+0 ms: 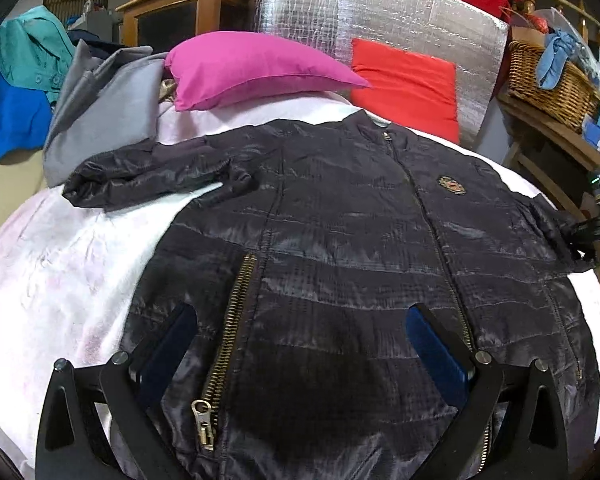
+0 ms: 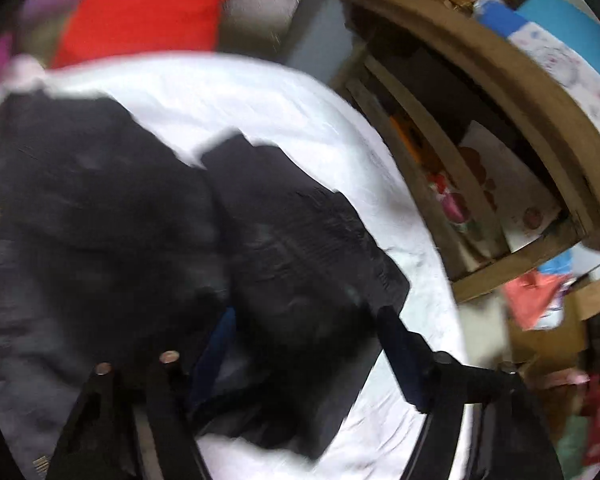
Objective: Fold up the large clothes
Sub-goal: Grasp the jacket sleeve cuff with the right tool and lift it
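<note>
A dark navy quilted jacket lies front up on a white sheet, zipped, with a gold chest badge. Its left sleeve is folded across at the upper left. My left gripper is open above the jacket's hem, beside a brass pocket zipper. In the blurred right wrist view, my right gripper is open with its fingers either side of the jacket's right sleeve. The right gripper also shows at the right edge of the left wrist view.
A pink pillow and a red pillow lie at the head of the bed, against silver foil padding. Grey, teal and blue clothes are piled at the left. A wicker basket stands on wooden shelves at the right.
</note>
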`<state>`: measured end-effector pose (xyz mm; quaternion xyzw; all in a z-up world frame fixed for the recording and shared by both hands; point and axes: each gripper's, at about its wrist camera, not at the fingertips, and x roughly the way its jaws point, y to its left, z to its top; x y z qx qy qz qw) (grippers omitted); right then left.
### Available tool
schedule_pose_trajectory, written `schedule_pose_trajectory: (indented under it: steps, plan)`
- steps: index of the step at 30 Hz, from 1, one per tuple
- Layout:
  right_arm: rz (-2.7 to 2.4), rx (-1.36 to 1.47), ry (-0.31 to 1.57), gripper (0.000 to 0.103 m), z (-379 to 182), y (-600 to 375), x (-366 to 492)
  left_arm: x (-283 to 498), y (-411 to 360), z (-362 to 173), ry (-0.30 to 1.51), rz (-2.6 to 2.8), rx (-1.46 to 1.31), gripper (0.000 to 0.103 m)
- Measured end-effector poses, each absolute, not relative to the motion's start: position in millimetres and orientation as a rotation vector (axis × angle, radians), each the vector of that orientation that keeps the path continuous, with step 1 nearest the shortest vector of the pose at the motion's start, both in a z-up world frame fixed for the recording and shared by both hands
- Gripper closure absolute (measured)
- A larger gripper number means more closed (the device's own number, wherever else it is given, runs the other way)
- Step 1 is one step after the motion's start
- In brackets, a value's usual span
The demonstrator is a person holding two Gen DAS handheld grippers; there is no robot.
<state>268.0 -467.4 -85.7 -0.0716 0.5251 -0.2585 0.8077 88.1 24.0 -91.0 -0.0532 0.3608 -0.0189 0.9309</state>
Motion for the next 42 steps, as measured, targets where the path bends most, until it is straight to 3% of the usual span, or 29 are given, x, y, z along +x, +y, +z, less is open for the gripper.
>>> schedule_pose_trajectory:
  steps: [1,3,5,10,19,25,33,37,39,42]
  plan:
    - [-0.577,-0.169,1.155,0.034,-96.7,-474.0,273.3,89.1,23.7,-91.6,0.744,-0.048,-0.118,0.0]
    - [-0.6,-0.153,1.176,0.049,-105.8,-483.3,275.4,93.8,25.6,-93.4,0.765,-0.072,-0.156,0.0]
    - [-0.625,-0.118,1.165,0.08,-105.4,-492.9,273.1,96.6,26.6,-95.1,0.778,-0.08,-0.175,0.0]
    - [-0.615,0.034,1.117,0.092,-79.0,-513.3,261.7,96.8,31.1,-94.9,0.785,-0.087,-0.201,0.0]
    - [-0.521,0.132,0.972,0.092,-2.3,-482.9,255.3,92.8,46.8,-92.1,0.774,-0.073,-0.273,0.0]
    - [-0.413,0.086,0.905,0.092,46.9,-400.8,263.7,88.4,58.6,-85.1,0.74,-0.059,-0.308,0.0]
    - [-0.191,0.026,0.825,0.092,77.8,-267.4,273.6,86.5,71.9,-84.7,0.73,-0.06,-0.36,0.0]
    - [-0.055,0.016,0.848,0.092,54.0,-209.4,269.9,88.4,84.3,-87.5,0.733,-0.041,-0.397,0.0]
    - [0.009,0.044,0.909,0.086,27.0,-191.9,271.5,89.4,87.8,-89.6,0.739,-0.031,-0.414,0.0]
    - [0.084,0.058,1.055,0.057,-27.5,-176.9,274.1,91.0,88.3,-92.8,0.745,-0.026,-0.439,0.0]
